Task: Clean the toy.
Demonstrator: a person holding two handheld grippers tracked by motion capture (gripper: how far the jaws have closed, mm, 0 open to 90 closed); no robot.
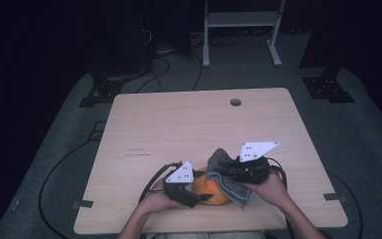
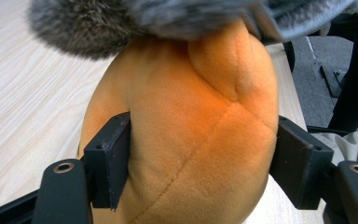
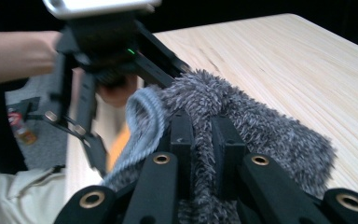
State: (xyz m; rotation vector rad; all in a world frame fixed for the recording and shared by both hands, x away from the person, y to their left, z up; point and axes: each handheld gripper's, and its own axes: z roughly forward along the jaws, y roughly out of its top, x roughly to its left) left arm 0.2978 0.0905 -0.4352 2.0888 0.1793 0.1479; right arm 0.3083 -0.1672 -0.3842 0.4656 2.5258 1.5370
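The left claw (image 2: 200, 163) is clamped on an orange plush toy (image 2: 191, 135), one black jaw pressing on each side of its soft body, and in the high view the toy (image 1: 210, 191) sits near the front edge of the desk (image 1: 179, 124), between the two hands. The right claw (image 3: 200, 144) is clenched on a grey fluffy cloth (image 3: 261, 126), with a fold of it pinched between the two jaws. In the high view the cloth (image 1: 224, 169) lies draped over the top of the toy and touches it.
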